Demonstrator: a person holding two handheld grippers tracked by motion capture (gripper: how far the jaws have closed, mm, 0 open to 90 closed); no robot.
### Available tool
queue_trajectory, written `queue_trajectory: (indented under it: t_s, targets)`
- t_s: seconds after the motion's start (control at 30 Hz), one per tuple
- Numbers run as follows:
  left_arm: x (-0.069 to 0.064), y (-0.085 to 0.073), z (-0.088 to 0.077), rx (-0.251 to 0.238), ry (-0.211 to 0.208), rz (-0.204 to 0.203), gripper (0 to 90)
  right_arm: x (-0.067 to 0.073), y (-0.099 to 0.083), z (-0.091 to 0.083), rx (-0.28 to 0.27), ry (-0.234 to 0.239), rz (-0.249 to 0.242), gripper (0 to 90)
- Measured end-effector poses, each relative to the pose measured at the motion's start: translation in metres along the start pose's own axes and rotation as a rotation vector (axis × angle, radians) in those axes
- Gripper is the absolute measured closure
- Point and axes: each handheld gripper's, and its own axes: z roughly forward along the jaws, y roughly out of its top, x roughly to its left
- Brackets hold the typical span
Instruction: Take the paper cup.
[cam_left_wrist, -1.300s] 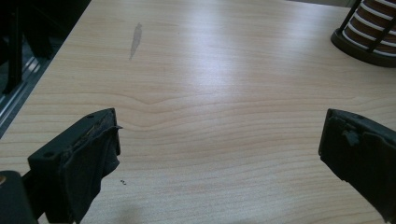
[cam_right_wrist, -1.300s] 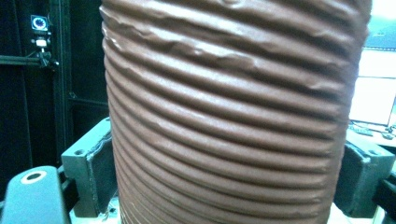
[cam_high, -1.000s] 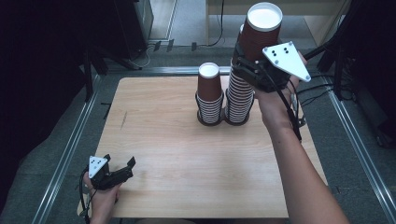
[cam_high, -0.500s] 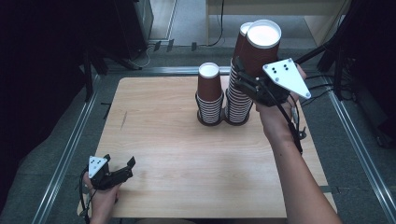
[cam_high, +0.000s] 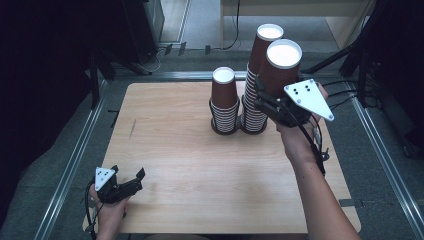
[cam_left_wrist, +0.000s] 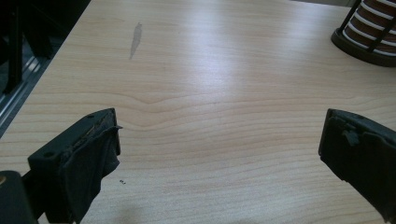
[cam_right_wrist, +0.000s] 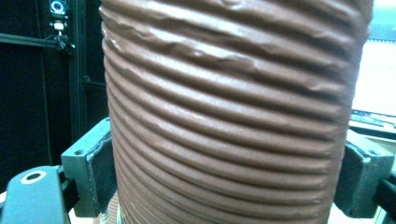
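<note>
Cup stack (cam_high: 280, 65): brown ribbed paper cups, white inside, lifted beside the tall stack (cam_high: 260, 75) near the counter's (cam_high: 200, 165) far edge.
Right gripper (cam_high: 270, 102): jaws clenched on the cup stack's sides.
Left gripper (cam_high: 131, 181): jaws wide apart, holding nothing, at the counter's near left corner.

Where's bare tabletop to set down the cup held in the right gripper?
Bare wood runs from the cup holder forward to the left gripper and over the table's left half. It is crowded at the back right, where two cup stacks stand beside the held cup.

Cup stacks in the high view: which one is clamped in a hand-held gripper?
The front right stack, tilted and clamped by the right hand-held gripper. The tall stack behind it and the short stack to its left stand free in their holders.
</note>
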Motion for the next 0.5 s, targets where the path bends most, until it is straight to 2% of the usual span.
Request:
queue_trajectory:
  t_s: [0.2,0.33,0.5]
  targets:
    - [0.0,0.0,0.0,0.001,0.0,0.001,0.0,-0.006,-0.012,-0.006,0.019,-0.012,0.005,12.2]
    - [0.0,0.0,0.0,0.0,0.003,0.003,0.0,-0.008,-0.019,-0.012,0.029,-0.014,0.024,12.2]
    - [-0.001,0.0,0.001,-0.003,0.01,0.005,0.0,-0.01,-0.031,-0.018,0.049,-0.024,-0.001,12.1]
